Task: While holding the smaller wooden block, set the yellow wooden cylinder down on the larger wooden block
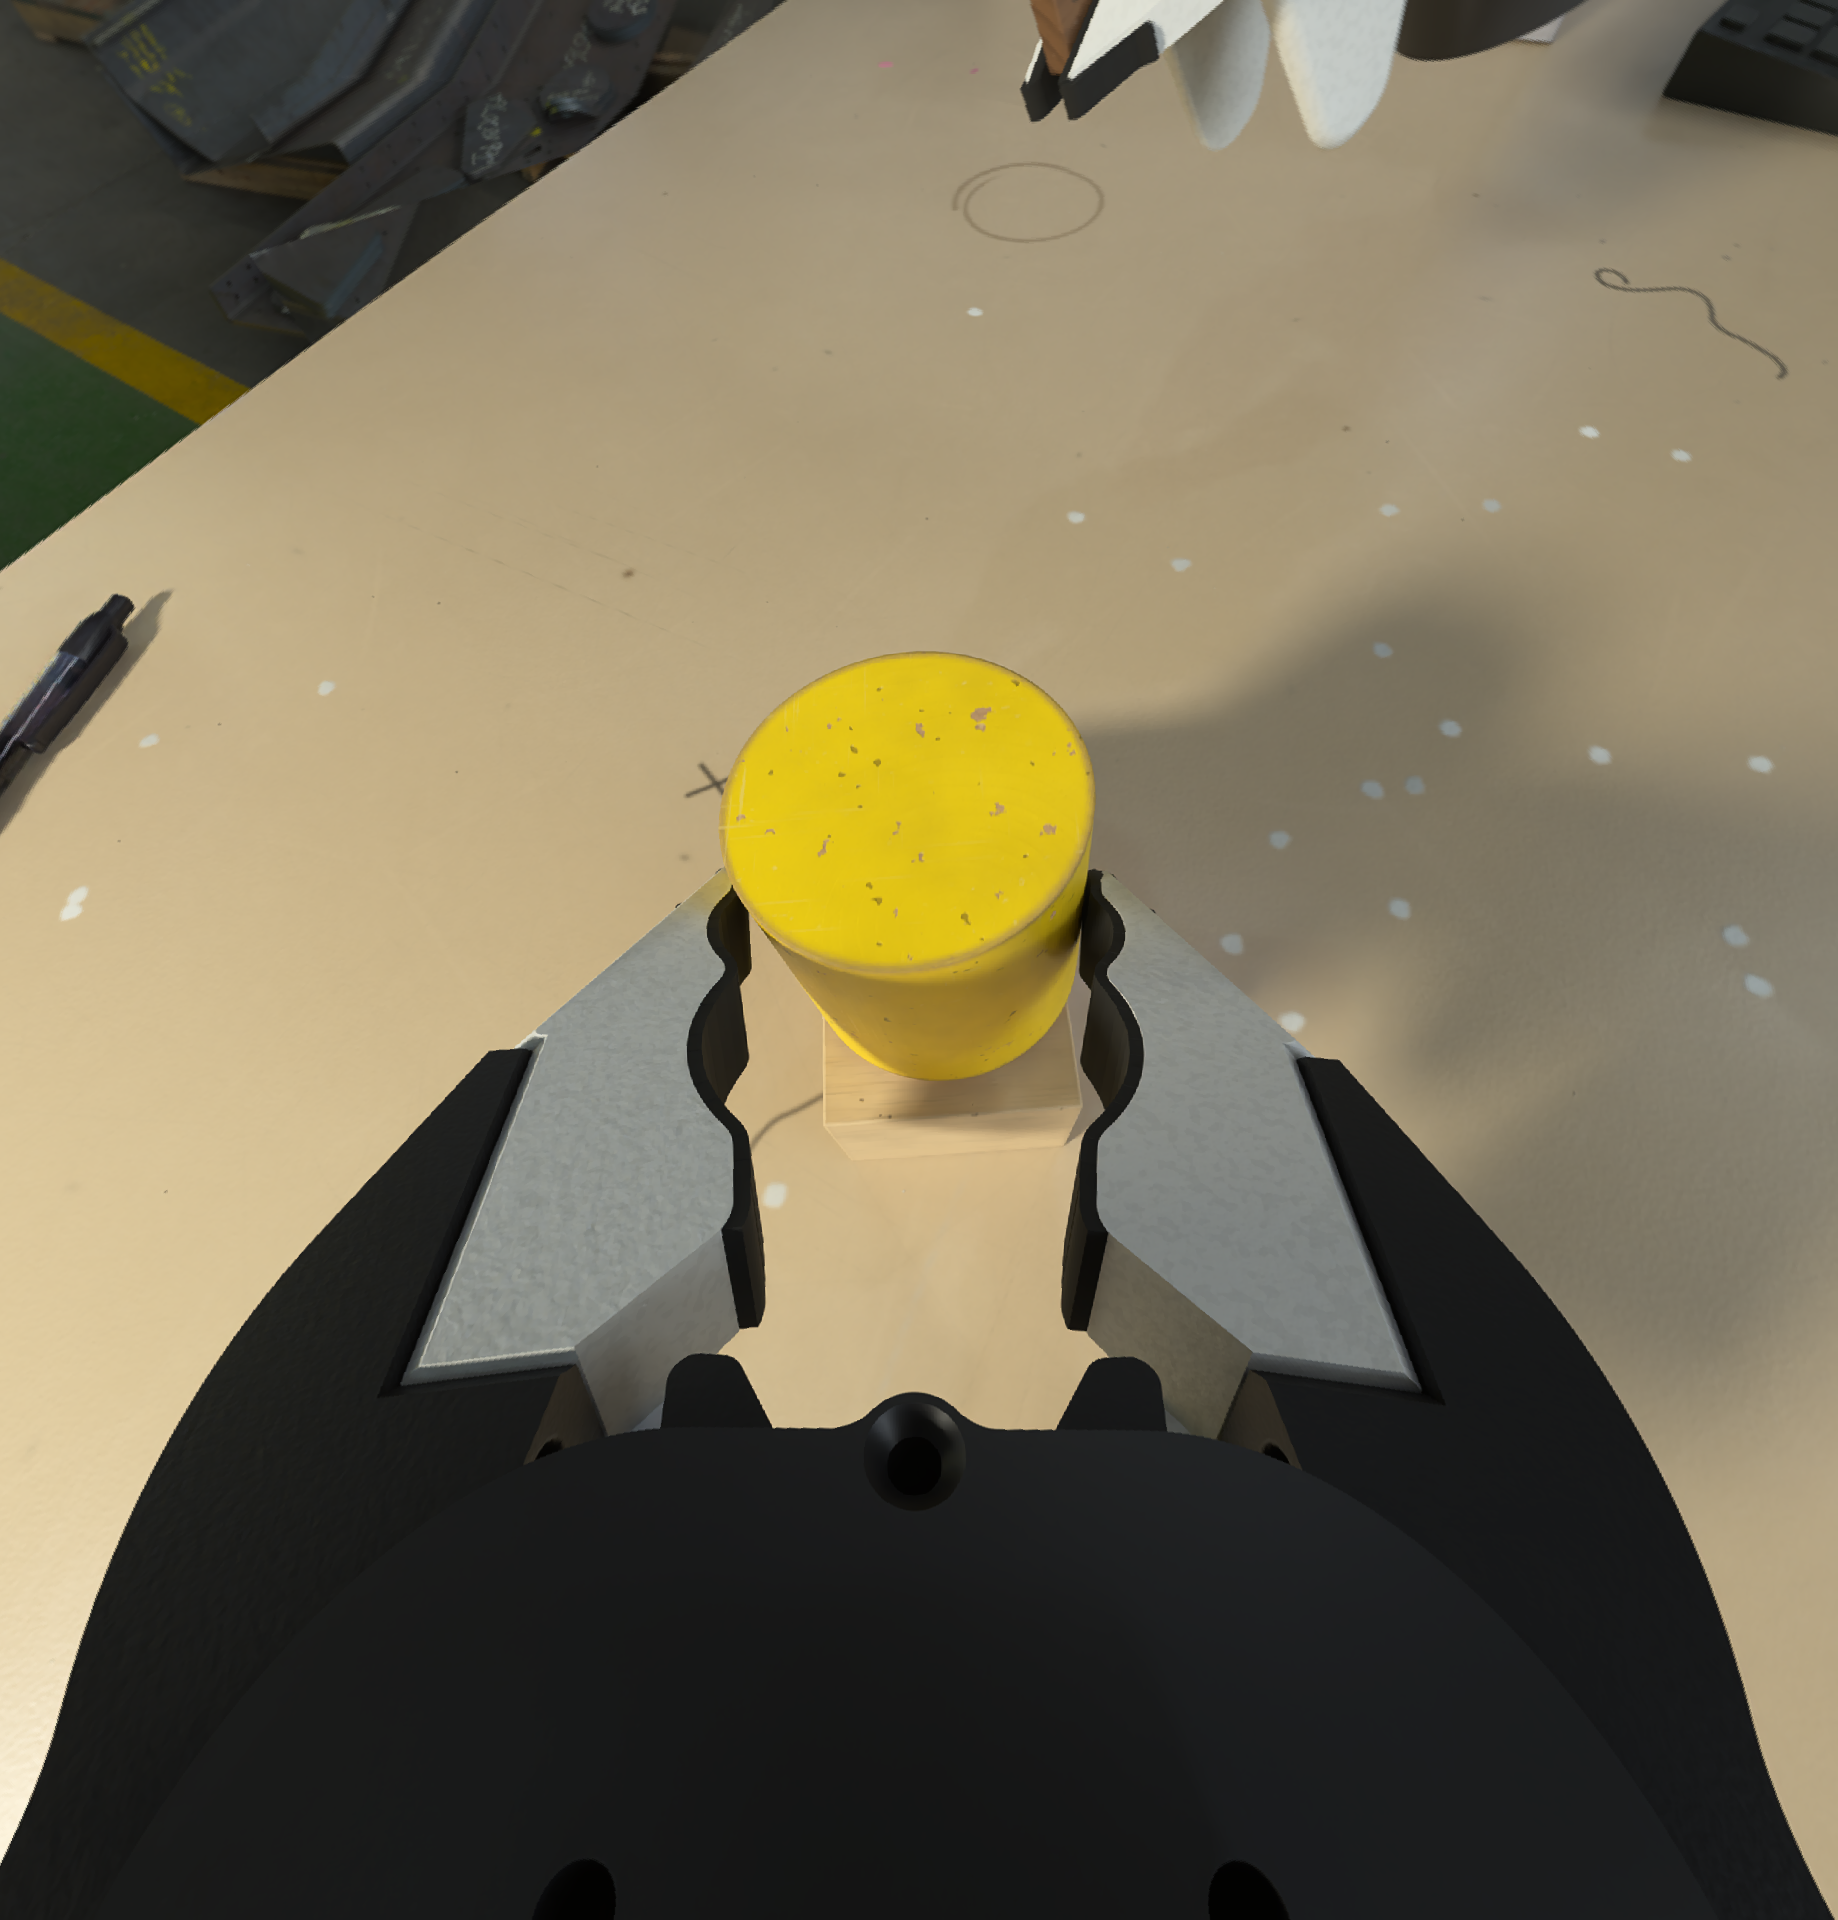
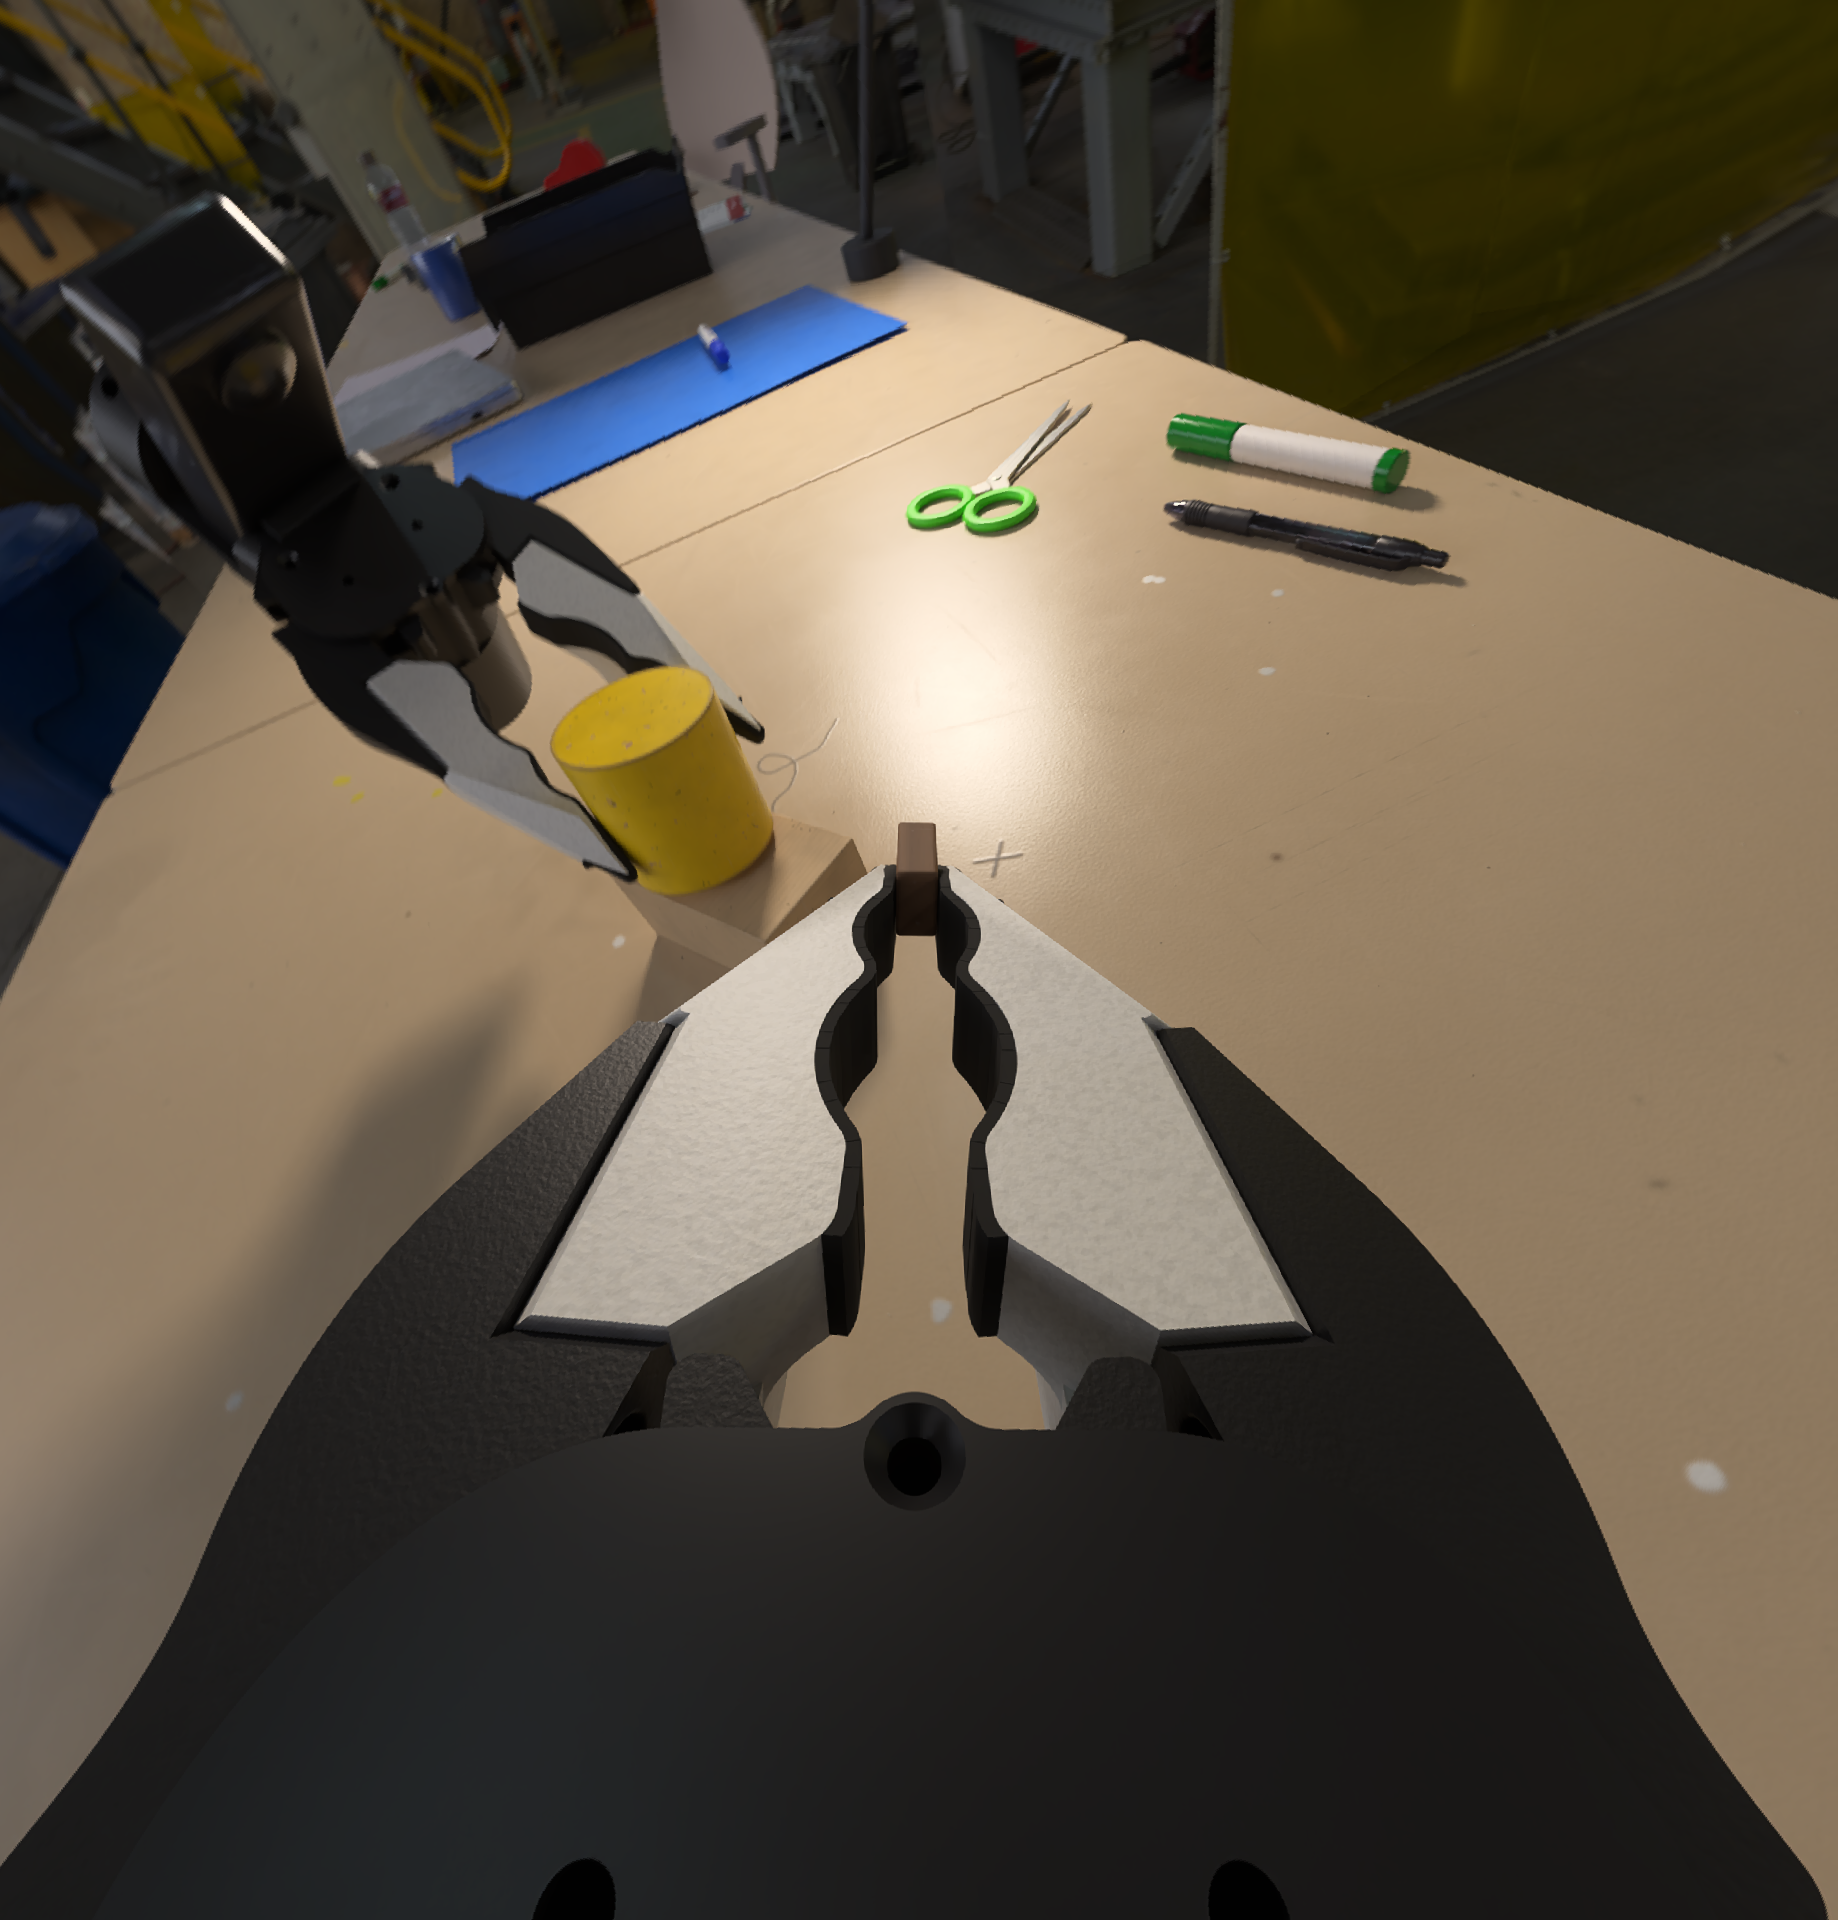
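Up close in the left wrist view, the left gripper (image 1: 910, 914) has its fingers spread wide around the yellow wooden cylinder (image 1: 910, 831), the tips lying against its sides; whether they press it or merely flank it I cannot tell. The cylinder stands upright on the larger wooden block (image 1: 951, 1117), a pale piece resting on the tan table (image 1: 479, 520). That surface is dotted with white specks and bears a pencilled ring, a squiggle and a small cross. A black pen (image 1: 37, 712) lies near the left edge. Beyond the table edge are a grey and green floor with a yellow stripe and some dark metal scrap. At the top the right gripper (image 1: 1055, 99) hangs above the table.

Next, in the right wrist view, the right gripper (image 2: 917, 894) is nearly closed, pinching the smaller wooden block (image 2: 917, 878), a dark brown piece, between its tips, above the table (image 2: 1310, 935). To the left the left gripper (image 2: 676, 800) straddles the cylinder (image 2: 666, 779) on the larger block (image 2: 759, 894). Farther off lie green-handled scissors (image 2: 982, 488), a green-capped marker (image 2: 1289, 452) and the pen (image 2: 1304, 535). A blue mat (image 2: 676, 390) with a small blue marker, a black box and a lamp base sit on the far table. Around it are a dim workshop and a yellow screen.
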### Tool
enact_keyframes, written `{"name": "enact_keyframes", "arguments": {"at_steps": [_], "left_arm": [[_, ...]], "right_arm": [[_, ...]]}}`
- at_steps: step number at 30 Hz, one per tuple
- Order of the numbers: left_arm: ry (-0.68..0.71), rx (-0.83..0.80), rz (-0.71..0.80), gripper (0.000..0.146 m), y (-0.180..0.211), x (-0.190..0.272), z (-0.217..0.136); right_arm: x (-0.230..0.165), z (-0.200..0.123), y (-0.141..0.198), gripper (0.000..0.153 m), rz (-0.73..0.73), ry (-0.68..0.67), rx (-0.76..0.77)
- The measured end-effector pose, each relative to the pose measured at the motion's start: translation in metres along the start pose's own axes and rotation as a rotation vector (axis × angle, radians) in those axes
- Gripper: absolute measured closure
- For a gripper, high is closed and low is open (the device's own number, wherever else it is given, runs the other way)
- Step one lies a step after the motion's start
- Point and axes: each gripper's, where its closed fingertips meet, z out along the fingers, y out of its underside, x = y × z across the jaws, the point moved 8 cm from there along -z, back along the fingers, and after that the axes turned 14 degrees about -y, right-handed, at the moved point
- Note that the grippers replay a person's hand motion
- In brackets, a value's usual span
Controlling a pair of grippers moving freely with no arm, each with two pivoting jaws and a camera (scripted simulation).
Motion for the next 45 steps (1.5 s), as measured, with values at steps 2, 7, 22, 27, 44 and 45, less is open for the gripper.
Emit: {"name": "enact_keyframes", "arguments": {"at_steps": [2, 7, 22, 27, 44, 45], "left_arm": [[-0.016, -0.003, -0.015, 0.082, -0.002, 0.002, 0.002], [-0.043, -0.021, -0.025, 0.082, -0.005, 0.006, 0.007], [-0.057, -0.019, -0.025, 0.082, -0.006, 0.008, 0.009], [-0.074, 0.032, -0.011, 0.082, -0.002, 0.008, 0.004], [-0.227, 0.326, 0.038, 0.121, -0.011, 0.007, -0.058], [-0.225, 0.326, 0.035, 0.125, -0.01, 0.007, -0.056]], "right_arm": [[-0.003, 0.001, -0.002, 0.147, 0.029, 0.031, 0.037], [-0.006, 0.005, -0.001, 0.147, 0.065, 0.093, 0.043], [-0.009, 0.008, 0.013, 0.147, -0.049, 0.205, -0.02], [-0.012, 0.014, 0.011, 0.147, -0.059, 0.308, -0.039], [-0.017, 0.025, 0.006, 0.146, -0.078, 0.419, -0.099], [-0.017, 0.025, 0.006, 0.146, -0.075, 0.418, -0.097]]}}
